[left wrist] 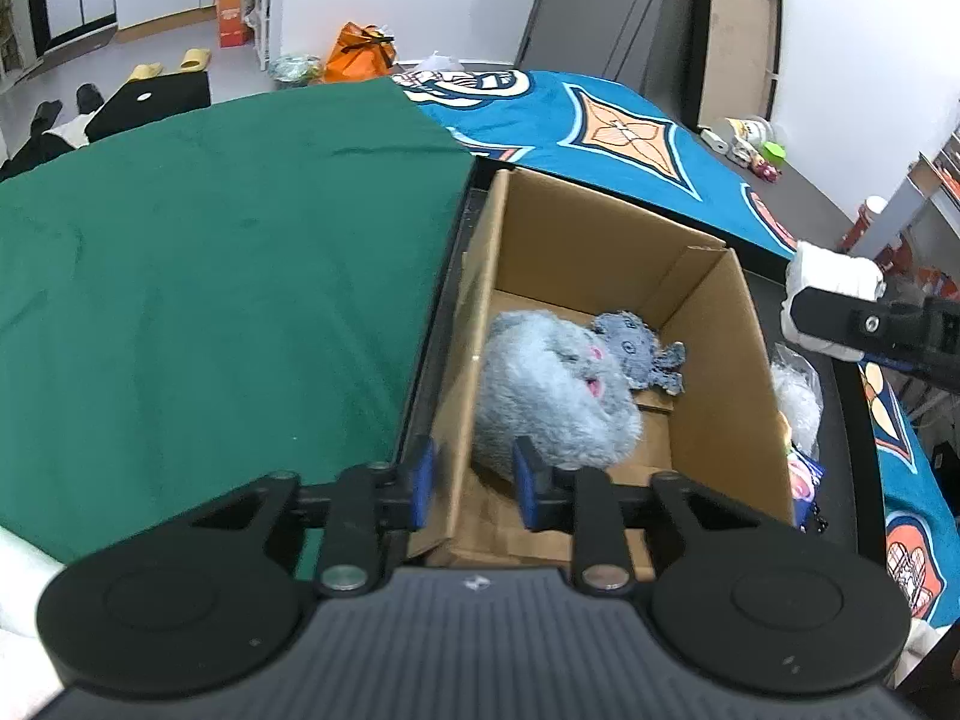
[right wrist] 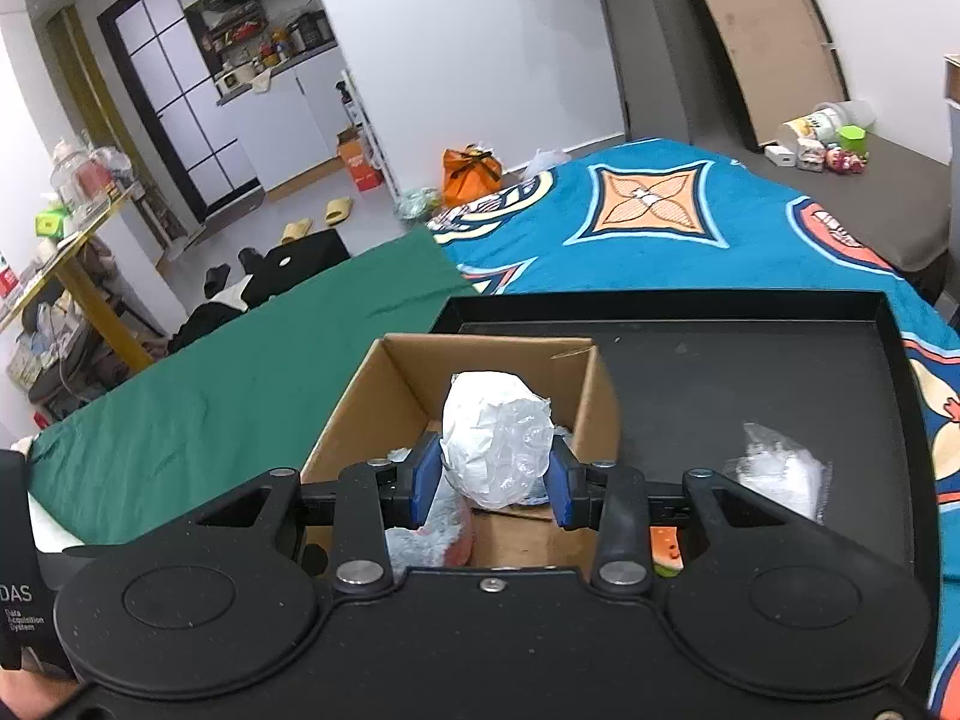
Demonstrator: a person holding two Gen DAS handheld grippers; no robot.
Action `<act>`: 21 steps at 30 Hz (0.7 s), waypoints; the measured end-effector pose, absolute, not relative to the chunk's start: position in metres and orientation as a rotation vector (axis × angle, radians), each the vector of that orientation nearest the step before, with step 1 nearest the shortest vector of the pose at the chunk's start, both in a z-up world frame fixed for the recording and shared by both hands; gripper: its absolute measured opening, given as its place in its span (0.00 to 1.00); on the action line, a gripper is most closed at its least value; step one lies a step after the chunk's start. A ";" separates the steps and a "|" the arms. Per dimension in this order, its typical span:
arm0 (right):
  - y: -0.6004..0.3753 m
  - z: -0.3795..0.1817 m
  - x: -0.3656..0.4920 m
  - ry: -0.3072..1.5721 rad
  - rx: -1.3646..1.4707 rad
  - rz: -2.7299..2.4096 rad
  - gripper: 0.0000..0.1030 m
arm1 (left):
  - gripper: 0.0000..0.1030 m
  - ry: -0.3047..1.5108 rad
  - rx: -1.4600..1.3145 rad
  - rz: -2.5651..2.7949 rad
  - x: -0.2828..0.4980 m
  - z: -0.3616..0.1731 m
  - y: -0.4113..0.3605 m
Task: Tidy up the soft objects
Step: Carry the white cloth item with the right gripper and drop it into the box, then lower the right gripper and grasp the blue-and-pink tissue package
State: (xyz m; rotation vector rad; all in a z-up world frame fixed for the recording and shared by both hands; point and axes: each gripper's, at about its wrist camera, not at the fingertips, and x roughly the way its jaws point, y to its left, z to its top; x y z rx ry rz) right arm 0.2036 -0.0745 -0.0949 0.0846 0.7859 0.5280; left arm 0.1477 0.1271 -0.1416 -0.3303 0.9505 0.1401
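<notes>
While your right hand-held gripper (right wrist: 491, 483) squeezes the white plastic-wrapped bundle (right wrist: 497, 438), it hangs above the cardboard box (right wrist: 591, 414).

That bundle looks light, soft and crinkly, probably slippery, so you do well gripping across its middle. Your left hand-held gripper (left wrist: 474, 483) is part-open astride the box's left wall, holding nothing. Inside lie a grey plush toy (left wrist: 555, 390) and a small blue-grey plush (left wrist: 639, 351); the box sits at the black tray's (right wrist: 780, 312) left edge, and another wrapped bundle (right wrist: 780, 477) waits on the tray.
</notes>
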 end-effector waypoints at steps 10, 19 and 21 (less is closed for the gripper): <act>-0.077 -0.096 0.195 0.769 0.025 0.502 0.67 | 0.11 0.946 -0.350 0.153 0.145 -0.141 0.134; -0.109 -0.109 0.192 0.814 0.052 0.428 0.67 | 0.11 0.940 -0.339 0.165 0.142 -0.135 0.130; -0.117 -0.114 0.192 0.826 0.058 0.411 0.67 | 0.11 0.939 -0.329 0.165 0.141 -0.133 0.128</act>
